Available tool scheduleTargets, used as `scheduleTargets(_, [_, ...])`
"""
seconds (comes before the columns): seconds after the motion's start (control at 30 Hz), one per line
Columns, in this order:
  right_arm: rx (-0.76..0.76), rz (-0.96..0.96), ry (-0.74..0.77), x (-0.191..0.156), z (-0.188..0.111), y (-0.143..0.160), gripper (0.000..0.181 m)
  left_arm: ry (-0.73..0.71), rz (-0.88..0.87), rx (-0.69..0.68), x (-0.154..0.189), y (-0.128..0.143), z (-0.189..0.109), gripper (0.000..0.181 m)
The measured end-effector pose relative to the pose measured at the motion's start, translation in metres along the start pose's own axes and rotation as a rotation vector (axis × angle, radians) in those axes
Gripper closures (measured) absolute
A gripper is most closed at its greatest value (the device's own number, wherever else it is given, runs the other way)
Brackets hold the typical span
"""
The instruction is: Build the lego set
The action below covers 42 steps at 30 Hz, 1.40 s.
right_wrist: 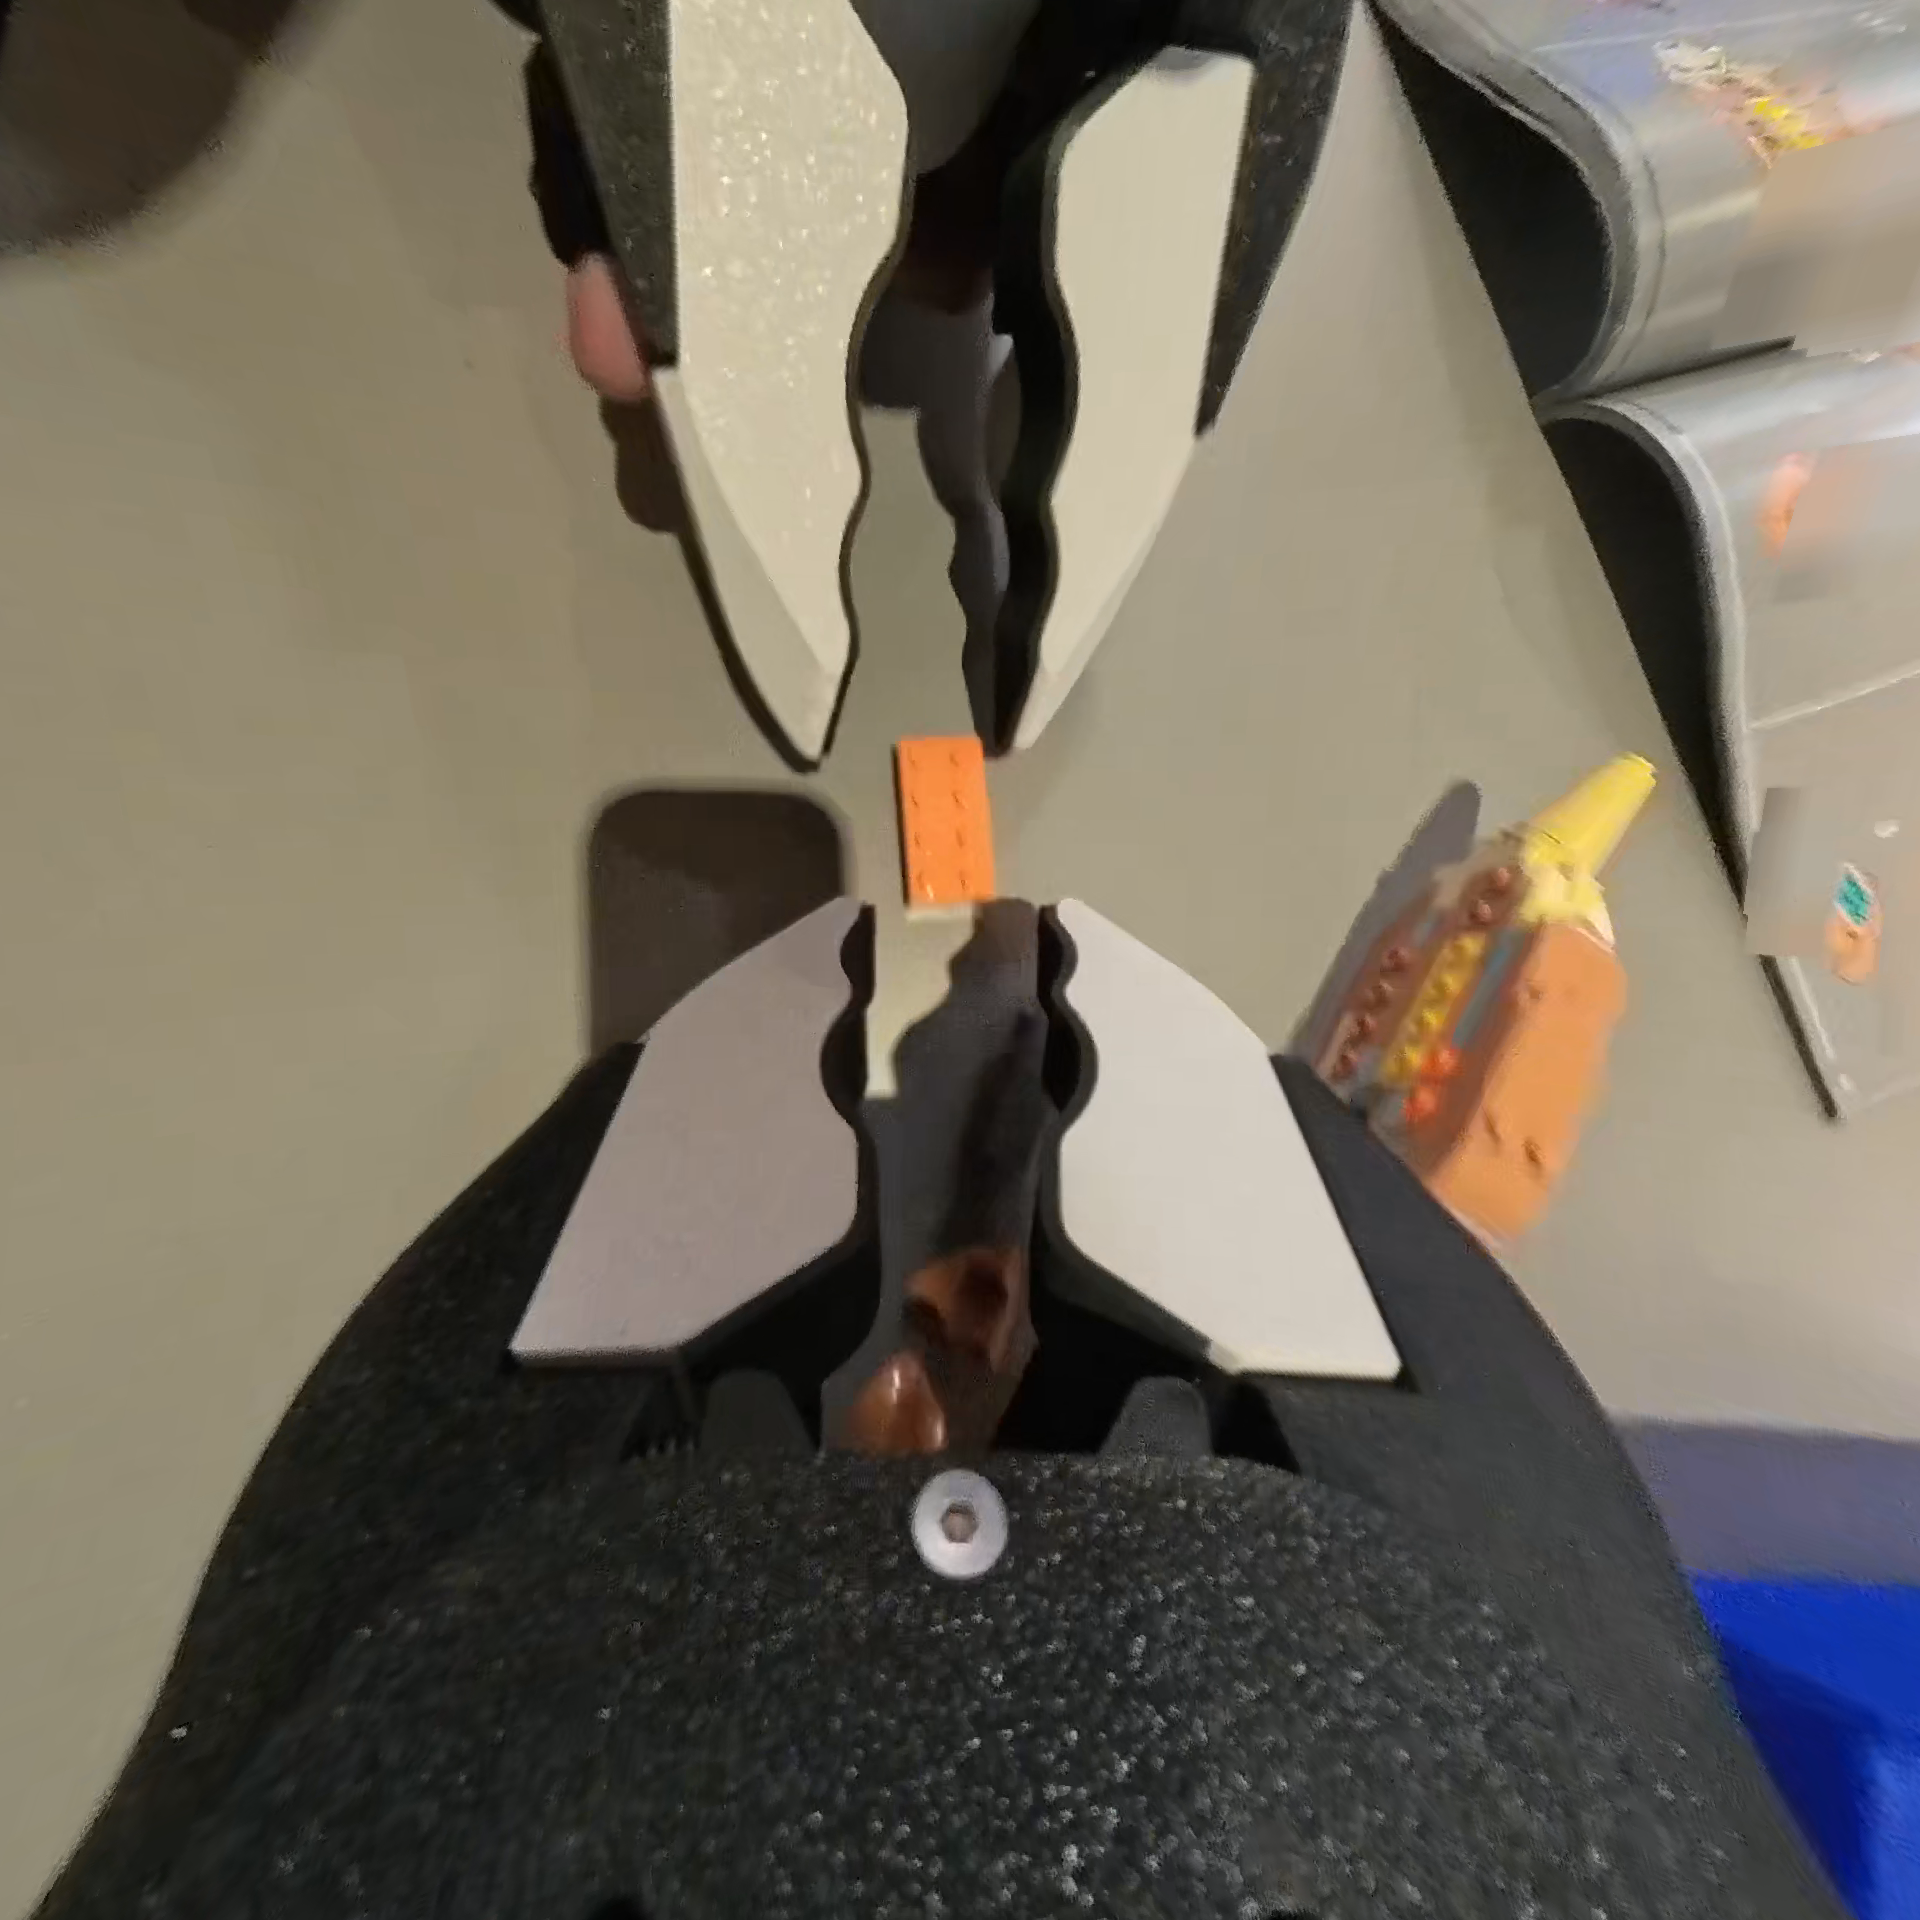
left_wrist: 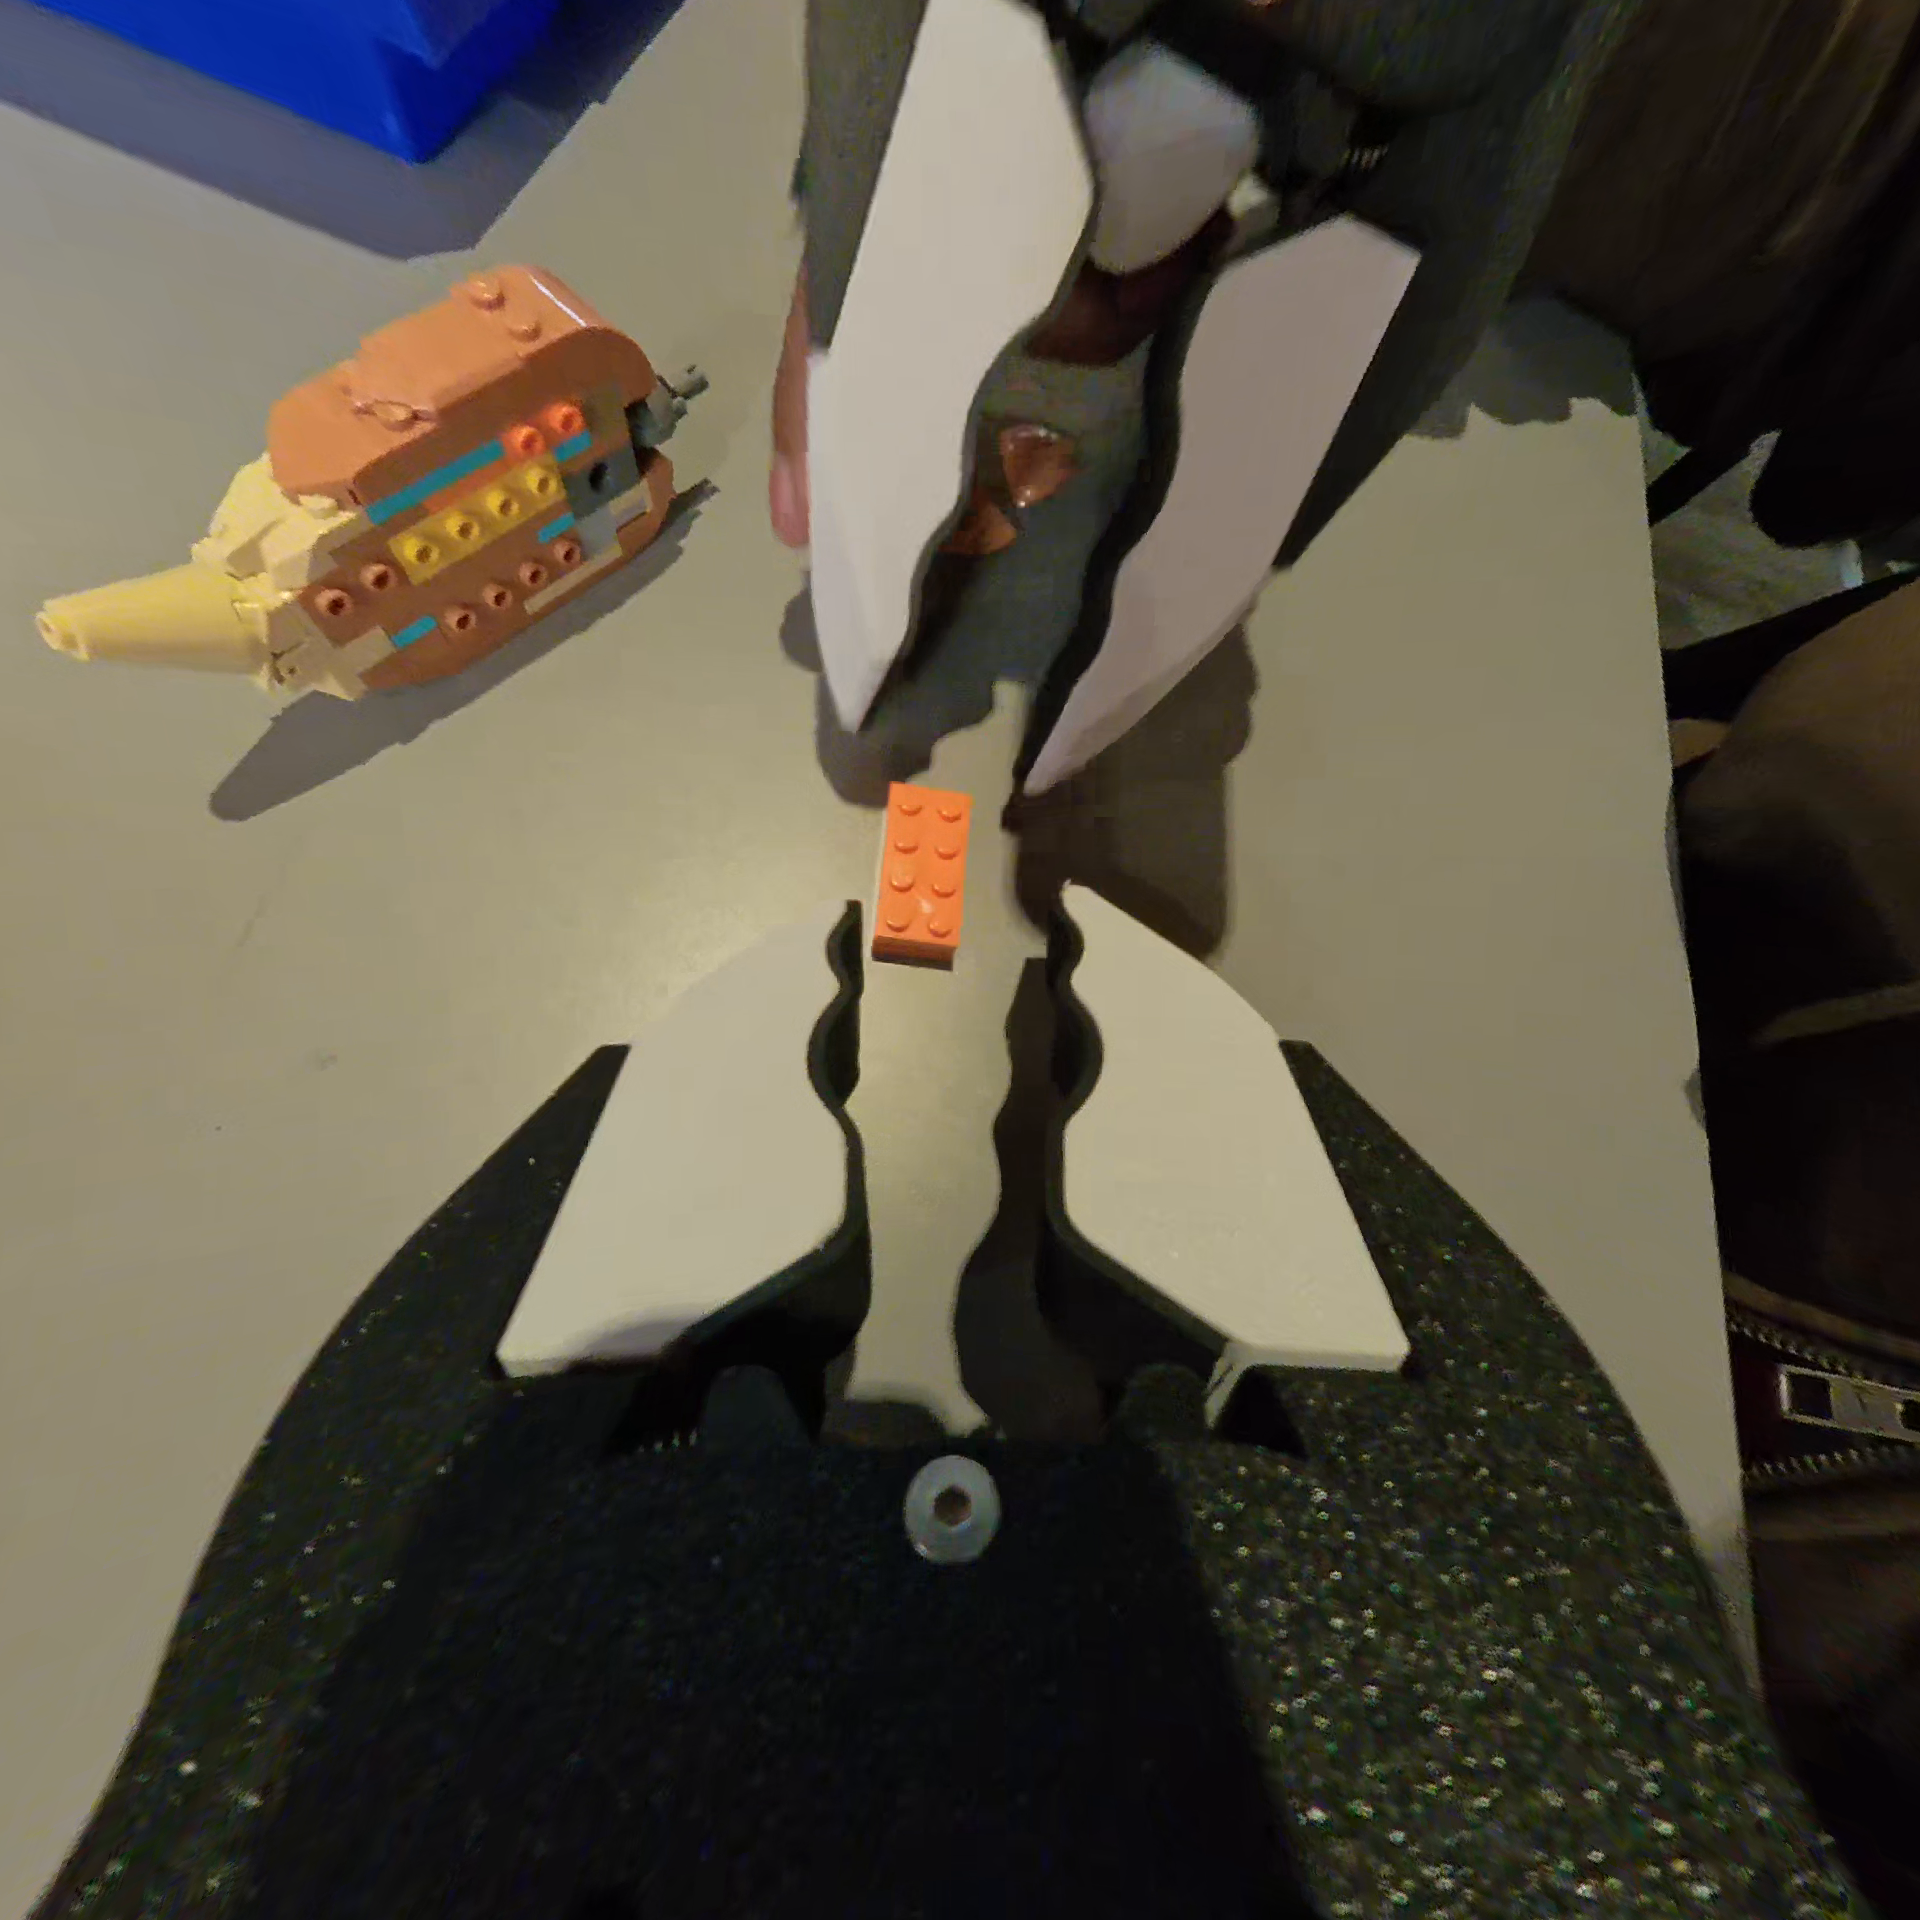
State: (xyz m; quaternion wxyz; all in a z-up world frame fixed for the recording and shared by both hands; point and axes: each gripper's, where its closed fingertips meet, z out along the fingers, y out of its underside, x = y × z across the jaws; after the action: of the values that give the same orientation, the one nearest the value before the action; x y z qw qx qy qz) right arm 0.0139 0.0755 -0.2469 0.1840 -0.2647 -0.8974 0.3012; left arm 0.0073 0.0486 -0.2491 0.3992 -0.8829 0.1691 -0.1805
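An orange two-by-four plate (left_wrist: pixel 923 878) (right_wrist: pixel 943 823) lies flat on the grey table, studs up, between the two grippers' tips. My left gripper (left_wrist: pixel 961 912) is open and empty, its tips just short of the plate's near end; it also shows in the right wrist view (right_wrist: pixel 909 743). My right gripper (right_wrist: pixel 956 914) faces it from the other side, and in the left wrist view (left_wrist: pixel 945 753) its tips hover by the plate's far end. It grips a small brown piece (right_wrist: pixel 951 1314) (left_wrist: pixel 1029 457) deep between its fingers.
A partly built brown, tan and yellow model (left_wrist: pixel 416 488) (right_wrist: pixel 1486 1039) lies on its side nearby. A blue bin (left_wrist: pixel 364 73) and an open instruction booklet (right_wrist: pixel 1714 312) sit farther off. The table edge (left_wrist: pixel 1662 727) runs close by. A dark rectangular patch (right_wrist: pixel 717 914) is beside the plate. The grippers are tip to tip, or close to it.
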Motion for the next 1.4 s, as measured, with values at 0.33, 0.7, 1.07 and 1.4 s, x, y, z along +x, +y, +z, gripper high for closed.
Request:
scheduleTargets(0.33, [0.009,0.2,0.113,0.019,-0.074,0.067,0.157,-0.05,0.07,-0.048,-0.006,0.002,0.007,0.148])
scheduleTargets(0.7, [-0.057,0.235,0.178,0.031,-0.069,0.091,0.156,-0.094,0.145,-0.096,-0.012,0.003,0.016,0.164])
scheduleTargets(1.07, [-0.078,0.27,0.171,0.036,-0.055,0.099,0.159,-0.087,0.161,-0.096,-0.01,0.003,0.015,0.165])
scheduleTargets(1.4, [-0.068,0.25,0.183,0.035,-0.059,0.097,0.154,-0.08,0.154,-0.093,-0.009,0.005,0.013,0.164])
